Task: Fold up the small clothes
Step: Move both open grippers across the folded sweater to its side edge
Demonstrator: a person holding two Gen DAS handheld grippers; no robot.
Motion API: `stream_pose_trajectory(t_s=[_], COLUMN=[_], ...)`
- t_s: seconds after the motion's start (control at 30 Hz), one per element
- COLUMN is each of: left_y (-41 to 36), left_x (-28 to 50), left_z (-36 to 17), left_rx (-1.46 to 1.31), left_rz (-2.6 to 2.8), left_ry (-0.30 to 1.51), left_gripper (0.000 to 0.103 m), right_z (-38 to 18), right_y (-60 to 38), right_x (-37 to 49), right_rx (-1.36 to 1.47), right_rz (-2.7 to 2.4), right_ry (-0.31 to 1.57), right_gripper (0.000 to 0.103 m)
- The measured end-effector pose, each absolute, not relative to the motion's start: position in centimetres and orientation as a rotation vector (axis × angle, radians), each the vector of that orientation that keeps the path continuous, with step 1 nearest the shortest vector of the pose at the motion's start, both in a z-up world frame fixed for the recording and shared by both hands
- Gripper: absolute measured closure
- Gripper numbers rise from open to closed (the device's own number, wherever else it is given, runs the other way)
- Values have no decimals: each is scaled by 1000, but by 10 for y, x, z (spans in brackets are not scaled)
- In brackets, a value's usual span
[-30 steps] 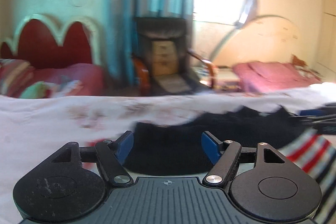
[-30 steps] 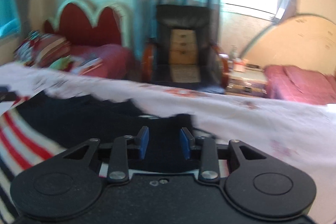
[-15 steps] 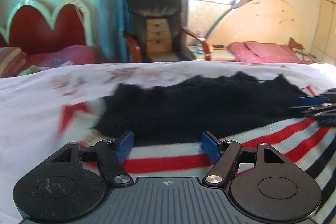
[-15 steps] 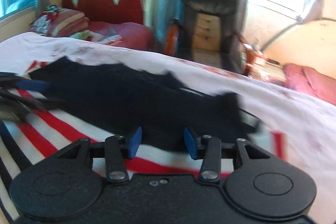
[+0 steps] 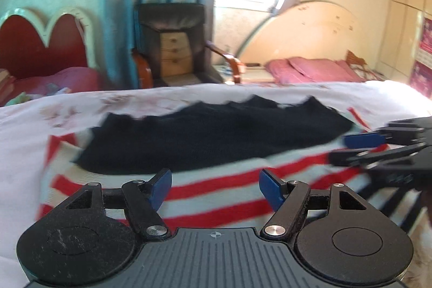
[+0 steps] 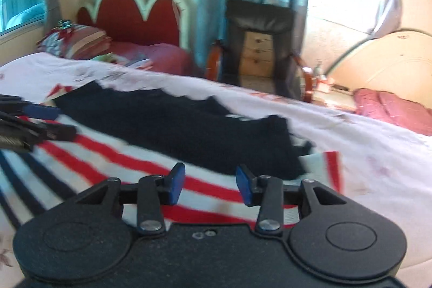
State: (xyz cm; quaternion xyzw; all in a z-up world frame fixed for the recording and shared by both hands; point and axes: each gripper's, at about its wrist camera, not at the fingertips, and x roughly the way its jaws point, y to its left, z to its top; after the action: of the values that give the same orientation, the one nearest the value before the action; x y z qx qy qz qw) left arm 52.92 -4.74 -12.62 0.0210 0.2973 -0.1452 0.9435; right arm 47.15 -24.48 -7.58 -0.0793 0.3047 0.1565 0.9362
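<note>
Both grippers hang spread and holding nothing: the left gripper (image 5: 215,189) and the right gripper (image 6: 210,183) sit just above the striped garment (image 5: 216,180), which lies flat on the white bedsheet (image 5: 24,131) with its dark navy panel (image 5: 216,136) toward twelve o'clock. In the left view the right gripper enters at three o'clock, near the garment's edge. The knit looks loose; a pinch taken too deep could catch the bedsheet too, and uneven lifts between hands would skew the fold.
</note>
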Motion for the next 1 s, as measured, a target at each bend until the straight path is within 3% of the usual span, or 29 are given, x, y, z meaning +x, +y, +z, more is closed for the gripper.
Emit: stream_pose_trajectory(t_s=[0.13,0.27,0.67,0.8,1.0], left_y=[-70,-43,5,10,20], left_x=[516,499,485,483,477], left_z=[-139,-141,-140,-141,-134], left_rx=[98,44,0,16,36], left_rz=[-304,-281,-202,-185,-166], left_ry=[619,608,633,644,655], left_gripper=[32,31,31,31,31], right_z=[-86,-87,-76,-87,-85], right_y=[-221,-236,-327,-336,-332], right_x=[459,436,416,413,401], right_rx=[-227,-254,-60,-50,-152], right_rz=[320,307,90,108,91], right_ry=[666,651,671,725,753], right_gripper=[61,60,57,84,86])
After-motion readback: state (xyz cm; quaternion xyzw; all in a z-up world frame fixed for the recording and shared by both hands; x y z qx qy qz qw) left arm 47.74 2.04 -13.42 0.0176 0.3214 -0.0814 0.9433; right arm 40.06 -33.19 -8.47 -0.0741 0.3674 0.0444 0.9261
